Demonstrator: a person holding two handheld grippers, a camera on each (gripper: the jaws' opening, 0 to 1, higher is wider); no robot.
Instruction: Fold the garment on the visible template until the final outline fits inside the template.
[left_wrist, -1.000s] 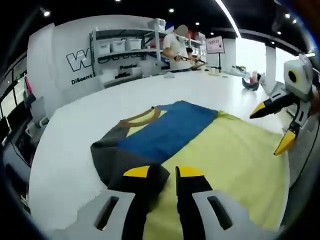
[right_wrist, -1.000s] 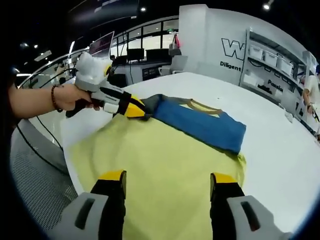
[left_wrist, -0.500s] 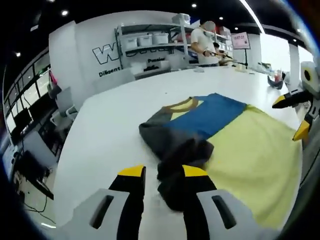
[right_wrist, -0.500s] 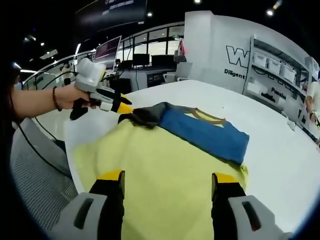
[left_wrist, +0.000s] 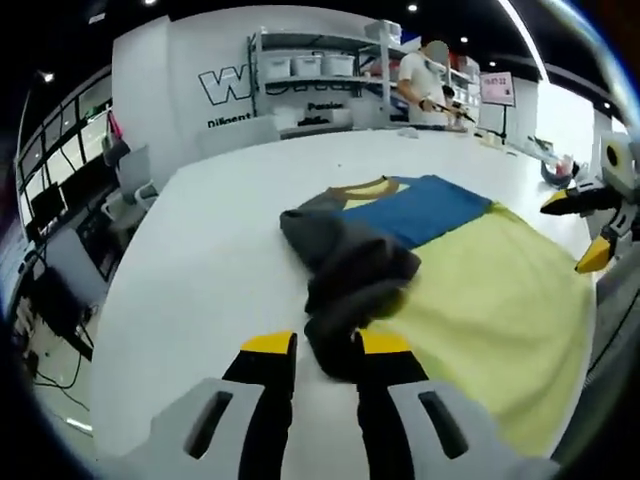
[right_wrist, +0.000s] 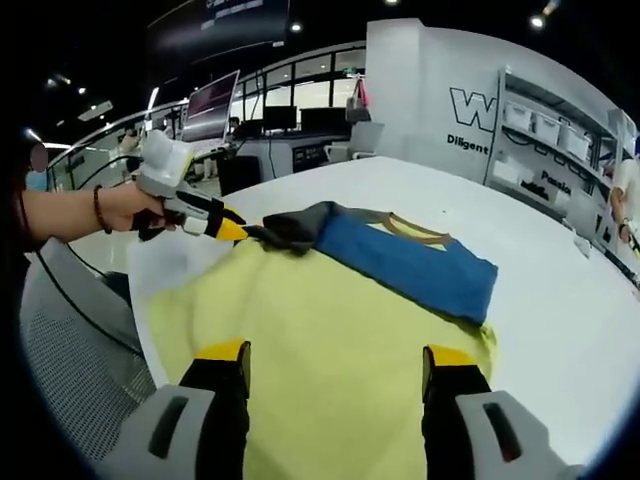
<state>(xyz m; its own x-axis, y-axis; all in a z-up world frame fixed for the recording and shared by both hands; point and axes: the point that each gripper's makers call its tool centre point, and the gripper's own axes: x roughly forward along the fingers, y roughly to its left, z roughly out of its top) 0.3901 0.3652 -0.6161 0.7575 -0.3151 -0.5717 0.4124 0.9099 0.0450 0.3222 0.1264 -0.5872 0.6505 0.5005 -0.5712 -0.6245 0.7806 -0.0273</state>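
The garment has a blue body (left_wrist: 420, 205), a tan collar and a dark grey sleeve (left_wrist: 350, 270). It lies along one edge of the yellow template (left_wrist: 490, 310) on the white table (left_wrist: 190, 260). My left gripper (left_wrist: 325, 345) is shut on the bunched end of the grey sleeve, which is lifted and drawn off the template. In the right gripper view the left gripper (right_wrist: 235, 228), held by a hand, pinches the sleeve (right_wrist: 295, 228) beside the blue body (right_wrist: 410, 260). My right gripper (right_wrist: 338, 355) stands open over the template (right_wrist: 320, 330), holding nothing; its yellow tips (left_wrist: 575, 230) show at the right.
The table edge (right_wrist: 140, 300) runs close behind the template, with a mesh chair (right_wrist: 70, 350) beyond it. Shelves with bins (left_wrist: 310, 75) and a person (left_wrist: 425, 80) stand at the far side. Bare table (right_wrist: 560, 320) lies past the garment.
The left gripper has pulled the grey sleeve back toward itself and off the template, so the sleeve now stands bunched and raised. The right gripper has stayed open over the template.
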